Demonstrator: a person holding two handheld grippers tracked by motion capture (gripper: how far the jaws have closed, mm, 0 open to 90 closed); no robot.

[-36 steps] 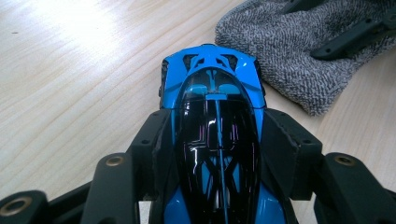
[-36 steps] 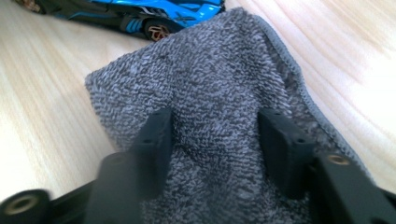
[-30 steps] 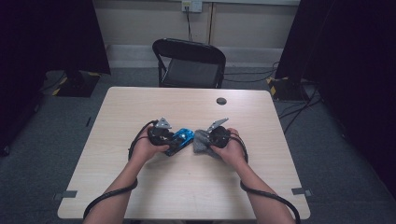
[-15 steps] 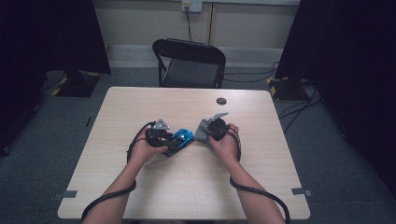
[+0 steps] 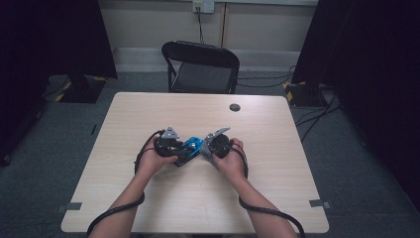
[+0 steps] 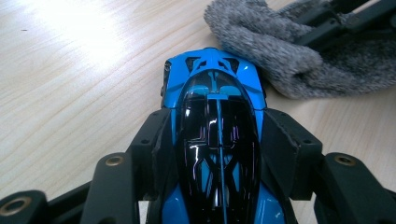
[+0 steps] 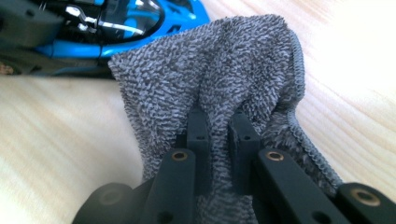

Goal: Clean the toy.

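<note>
Left tongs clamped the toy car, right tongs pinched the cloth; wiping wanted light, short strokes.

One blue toy car, one grey cloth, one chair, one table

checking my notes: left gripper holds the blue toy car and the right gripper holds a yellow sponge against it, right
Not quite. The right gripper holds a grey cloth, not a yellow sponge, as the right gripper view shows. The rest stands: the left gripper clamps the blue toy car, the cloth against its tip.
</note>
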